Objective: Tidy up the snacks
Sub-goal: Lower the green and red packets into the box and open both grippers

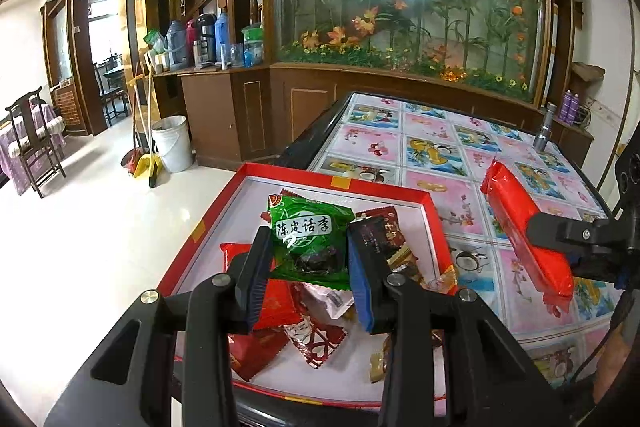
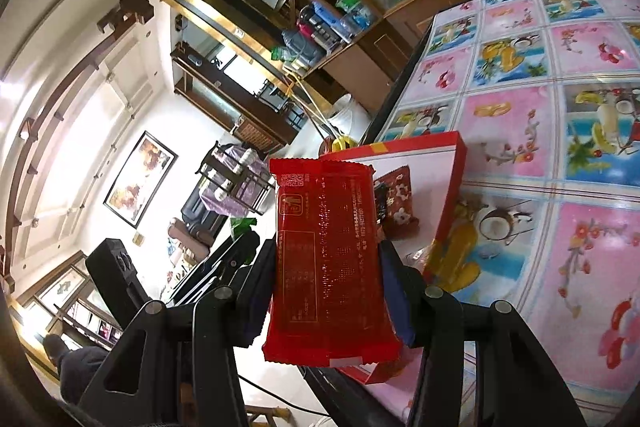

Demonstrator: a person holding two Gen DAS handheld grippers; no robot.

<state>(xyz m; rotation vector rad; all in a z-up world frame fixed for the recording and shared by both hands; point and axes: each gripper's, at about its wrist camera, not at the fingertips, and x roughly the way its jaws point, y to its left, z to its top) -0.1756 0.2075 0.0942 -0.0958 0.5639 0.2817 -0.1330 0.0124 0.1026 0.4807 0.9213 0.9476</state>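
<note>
My left gripper (image 1: 308, 259) points down over the red tray (image 1: 434, 223), its pads clamped on the green packet (image 1: 310, 239). My right gripper (image 2: 324, 279), to the right of that tray and rolled sideways, grips the long red packet (image 2: 328, 259) between both pads.

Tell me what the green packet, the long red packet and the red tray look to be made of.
Green packet: thin glossy plastic film, by its crinkles, glare and a clear window showing dark fruit. Long red packet: shiny translucent plastic film, by its serrated sealed ends and the light showing through. Red tray: probably printed cardboard, by its thin folded walls, white matte inside and taped edges.
</note>
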